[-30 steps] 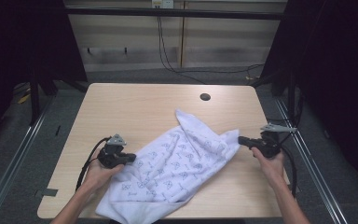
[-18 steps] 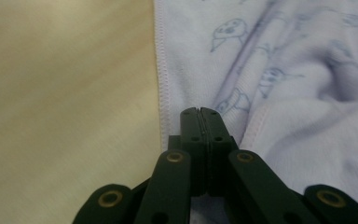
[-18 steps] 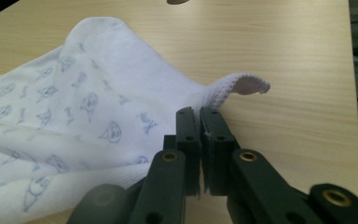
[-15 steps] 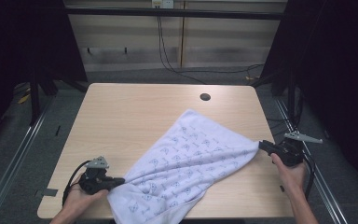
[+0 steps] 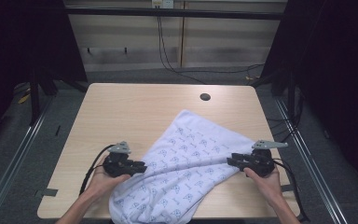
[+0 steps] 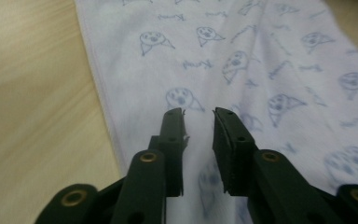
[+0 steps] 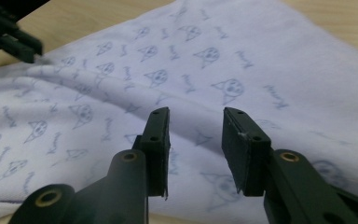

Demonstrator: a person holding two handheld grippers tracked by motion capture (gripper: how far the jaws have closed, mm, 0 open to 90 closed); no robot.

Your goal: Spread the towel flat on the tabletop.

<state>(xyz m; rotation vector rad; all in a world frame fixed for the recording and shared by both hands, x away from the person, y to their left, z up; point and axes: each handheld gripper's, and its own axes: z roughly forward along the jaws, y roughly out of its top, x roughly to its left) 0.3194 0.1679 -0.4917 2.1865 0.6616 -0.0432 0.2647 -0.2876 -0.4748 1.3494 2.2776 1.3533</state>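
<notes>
A white cloth (image 5: pixel 191 158) printed with small blue animal faces lies spread diagonally on the wooden table (image 5: pixel 135 112), and its near corner reaches the front edge. My left gripper (image 5: pixel 142 166) rests at the cloth's left edge with its jaws open over the fabric (image 6: pixel 261 56); in its own view the gripper (image 6: pixel 199 114) has nothing pinched. My right gripper (image 5: pixel 230 162) sits at the cloth's right corner. There too the gripper (image 7: pixel 196 114) stands open just above the cloth (image 7: pixel 214 46). The left gripper (image 7: pixel 9 37) also appears far off in the right gripper view.
A round dark cable hole (image 5: pixel 205 97) is set in the table near its back edge. Bare wood lies behind and left of the cloth. Metal frame rails (image 5: pixel 23 140) run along both sides of the table, and cables trail from both grippers.
The grippers first pulled the cloth outward and taut, then came back inward. The cloth now lies slack and flat, and both grippers stand open at its edges.
</notes>
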